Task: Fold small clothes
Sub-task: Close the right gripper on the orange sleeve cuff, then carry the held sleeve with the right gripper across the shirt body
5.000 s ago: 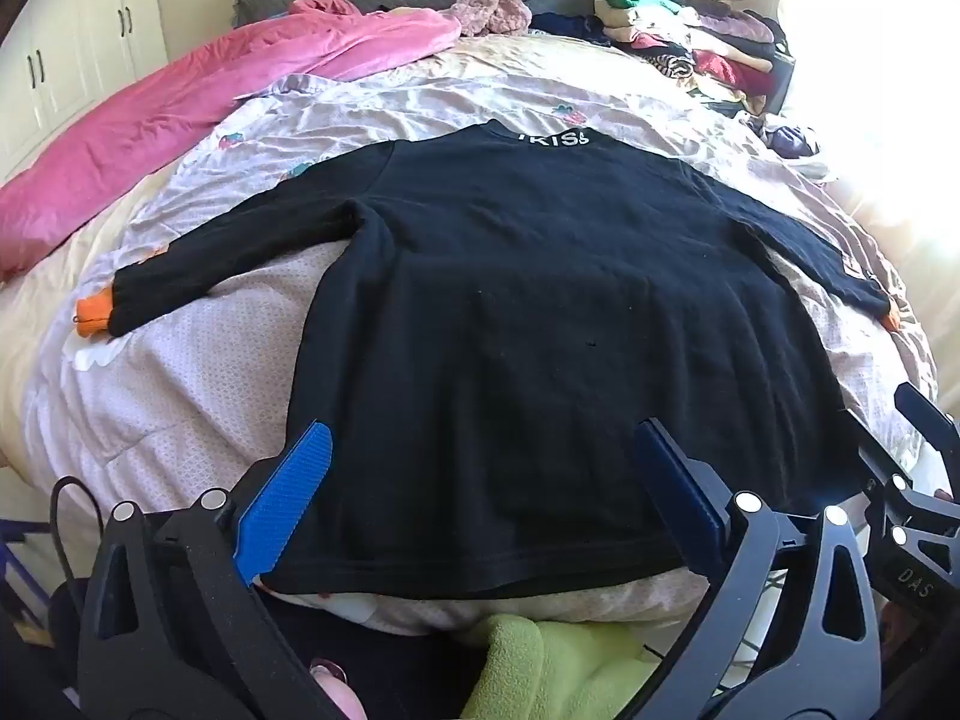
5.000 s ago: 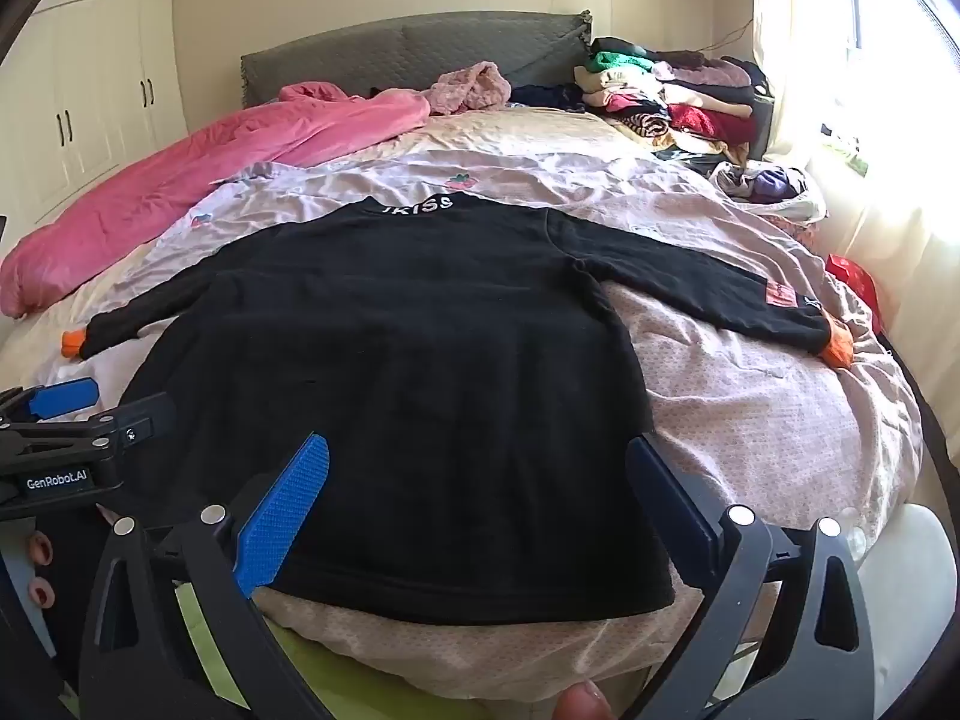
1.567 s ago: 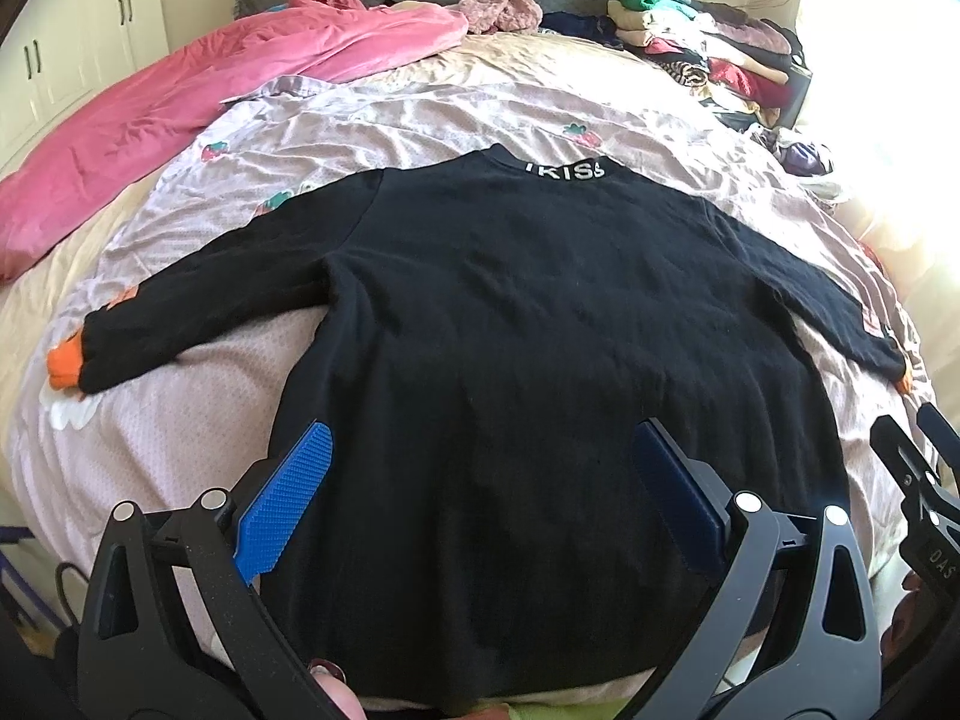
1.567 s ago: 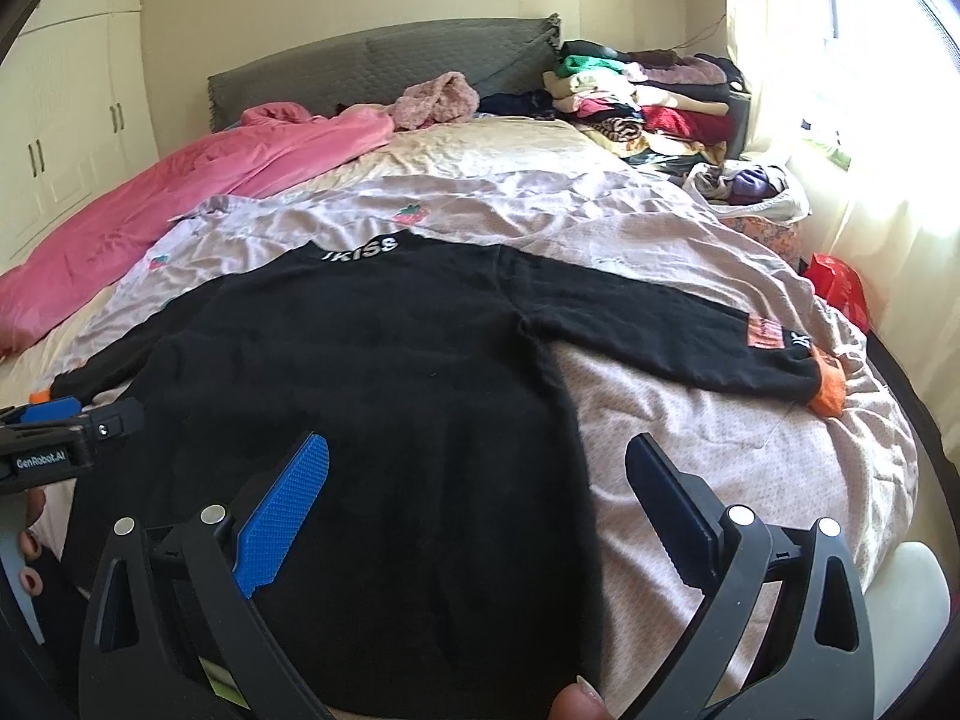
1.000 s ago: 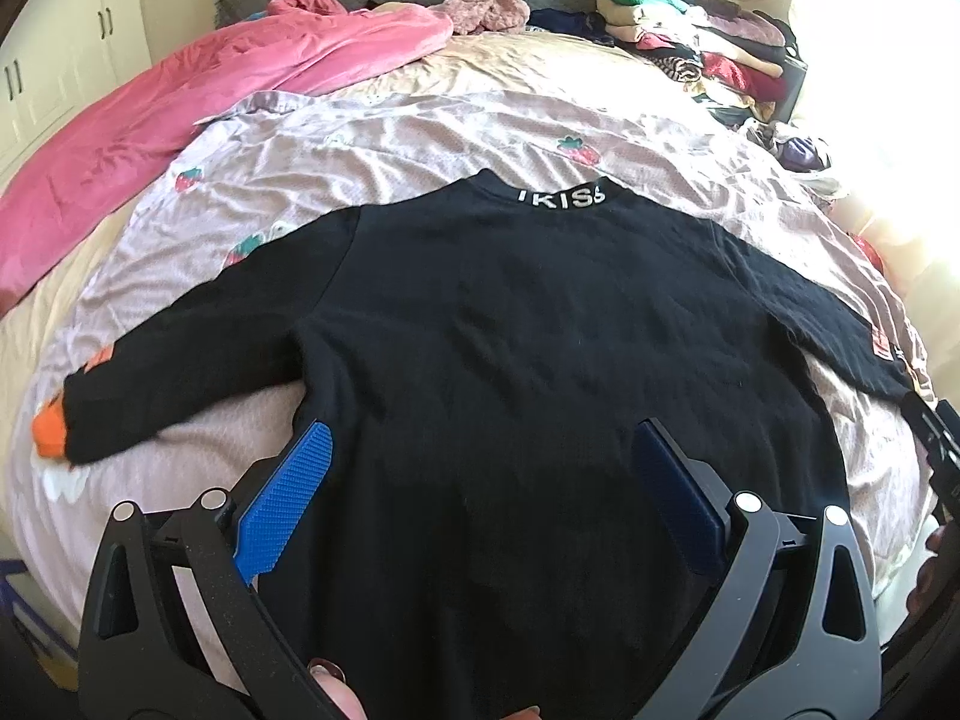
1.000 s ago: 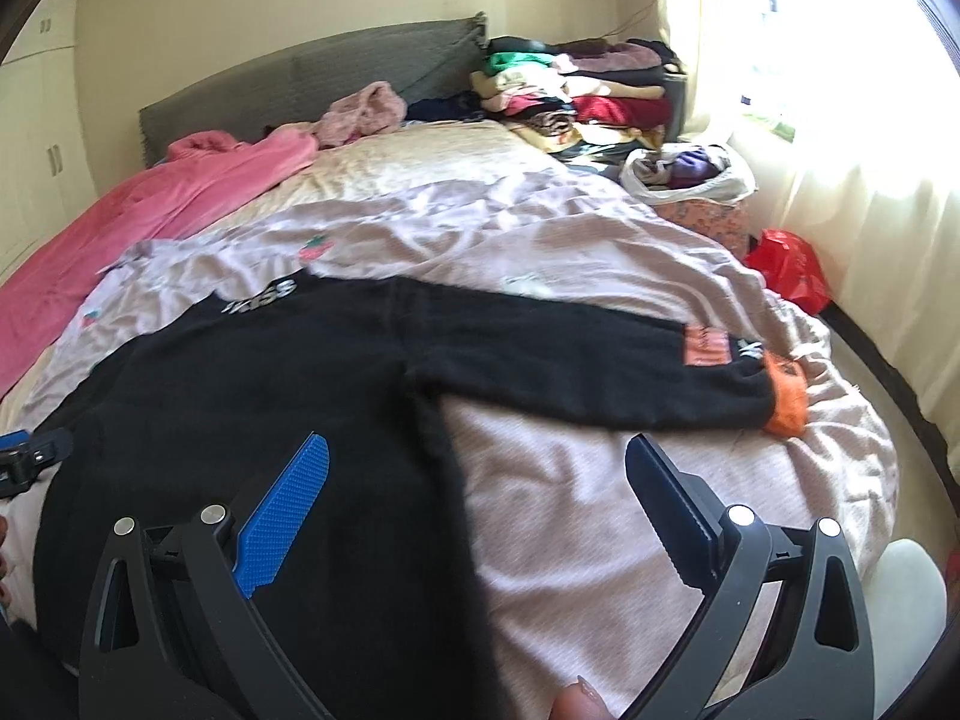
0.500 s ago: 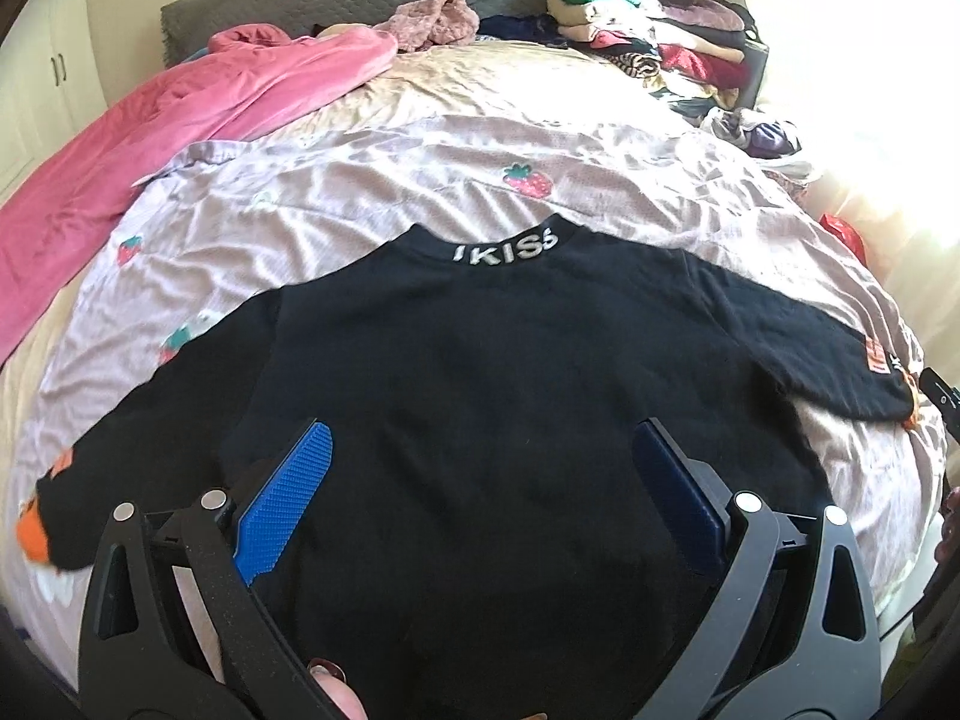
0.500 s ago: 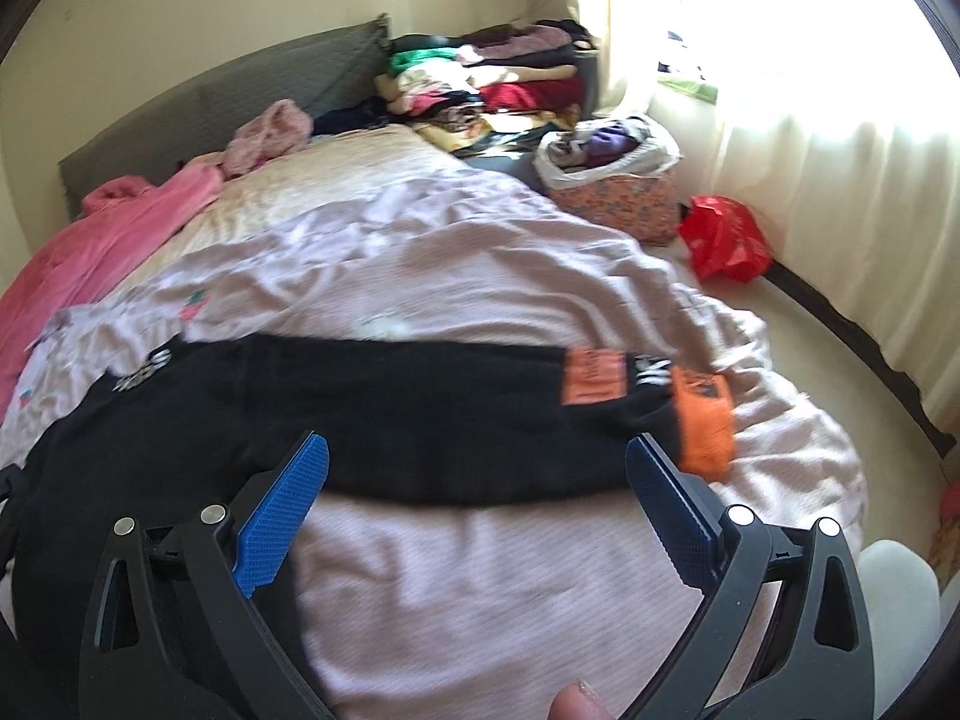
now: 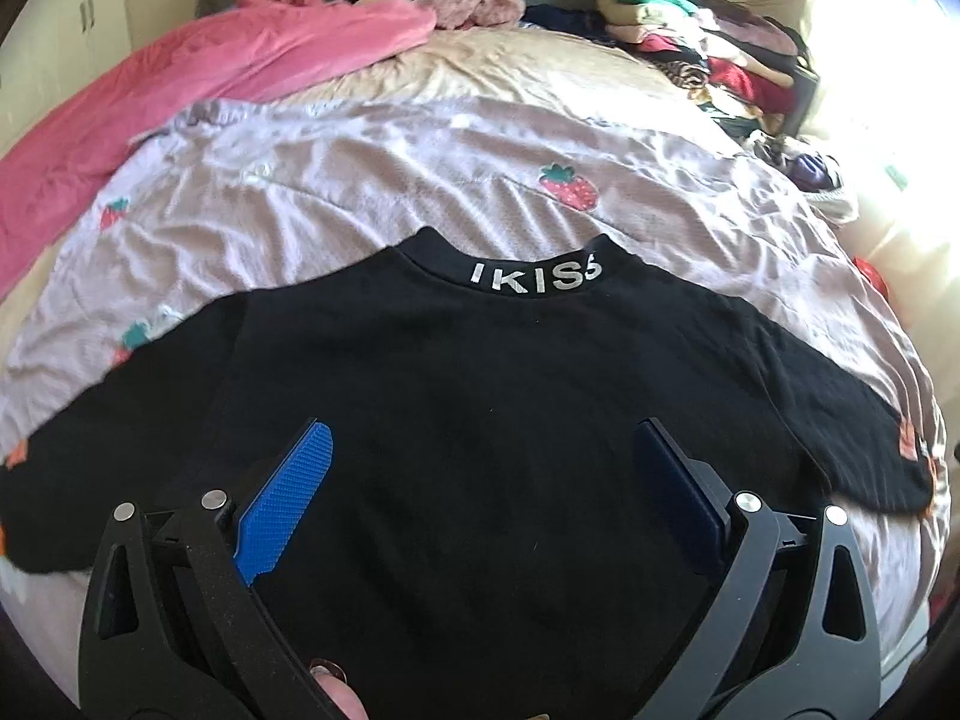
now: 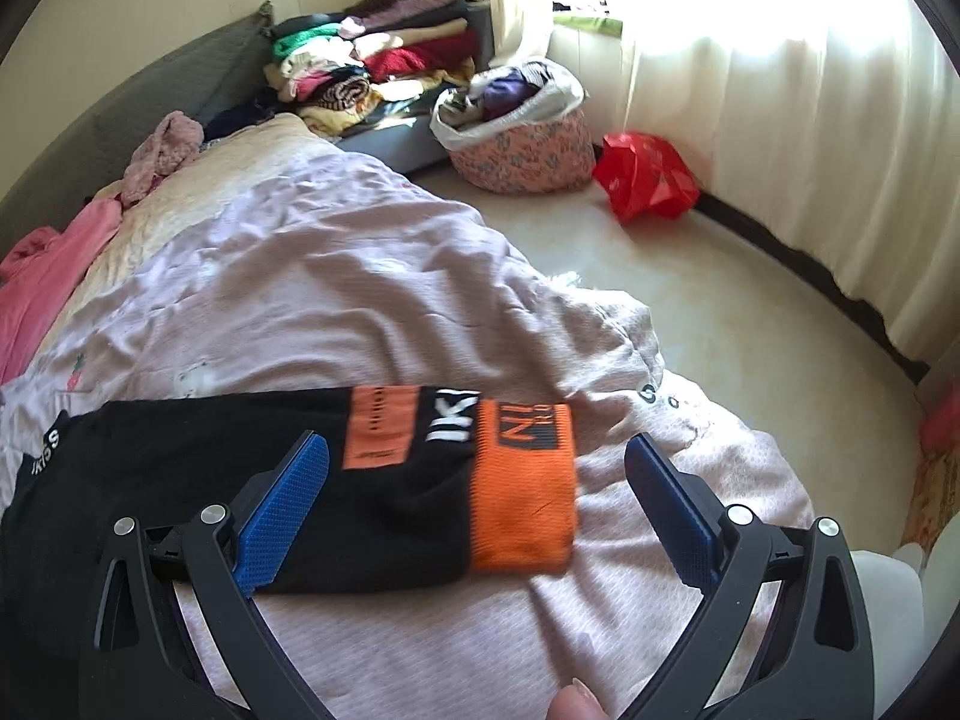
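Sweater (image 9: 480, 420) flat on bed (image 9: 360, 180); we've swung right gripper (image 10: 474, 474) from its hem over to orange cuff (image 10: 522, 498), left gripper (image 9: 480, 462) mid-body, both jaws spread, sleeve fold next.

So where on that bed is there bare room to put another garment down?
The lilac sheet lies bare between the black top's collar and the pink quilt, and again beyond the orange cuff. The clothes pile crowds the far corner.
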Demonstrator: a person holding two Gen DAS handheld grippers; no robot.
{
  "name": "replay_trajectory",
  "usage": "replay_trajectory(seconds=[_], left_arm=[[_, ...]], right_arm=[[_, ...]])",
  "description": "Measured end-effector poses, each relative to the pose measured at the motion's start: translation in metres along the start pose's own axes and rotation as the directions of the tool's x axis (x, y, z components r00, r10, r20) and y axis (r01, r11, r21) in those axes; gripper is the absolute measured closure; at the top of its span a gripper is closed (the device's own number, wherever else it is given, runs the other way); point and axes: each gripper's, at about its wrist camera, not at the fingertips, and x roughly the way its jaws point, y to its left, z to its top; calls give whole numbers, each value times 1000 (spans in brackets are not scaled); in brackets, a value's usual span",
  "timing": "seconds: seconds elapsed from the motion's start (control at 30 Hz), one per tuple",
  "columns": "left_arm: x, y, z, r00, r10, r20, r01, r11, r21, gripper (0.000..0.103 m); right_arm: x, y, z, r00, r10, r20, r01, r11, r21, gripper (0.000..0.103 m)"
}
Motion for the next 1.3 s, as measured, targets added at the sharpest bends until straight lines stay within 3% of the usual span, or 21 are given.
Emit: replay_trajectory(seconds=[0.07,0.17,0.27,0.4,0.57,0.6,0.67,0.77,1.0,1.3], left_arm=[[8,-1,-1,1000,12,2,-12,1000,-10,9],[20,0,-3,1000,26,-4,-26,1000,-16,9],[30,-1,-6,999,41,-2,-41,999,-12,9],[38,-3,-12,999,50,1,-50,999,12,9],[36,-8,-19,999,46,14,-47,997,61,9],[35,-9,-19,999,45,18,-46,997,66,9],[32,-8,-21,999,32,20,-33,997,69,9],[30,-6,-22,999,27,21,-28,997,68,9],[19,1,-19,999,1,41,-3,999,50,9],[1,11,-16,997,-55,47,53,998,35,9]], right_arm=[[12,-11,3,999,33,-40,-32,999,29,6],[23,-19,4,997,40,-68,-37,999,35,25],[31,-24,4,996,58,-74,-54,997,47,26],[46,-29,4,992,63,-113,-57,997,61,45],[67,-37,0,984,74,-163,-57,993,106,56],[69,-39,-1,982,88,-167,-70,992,110,65],[71,-37,-2,979,115,-168,-99,990,99,72],[59,-31,0,979,151,-137,-142,987,70,97],[2,1,13,976,216,-15,-216,976,-39,98],[-75,103,26,917,395,48,-375,898,-230,98]])
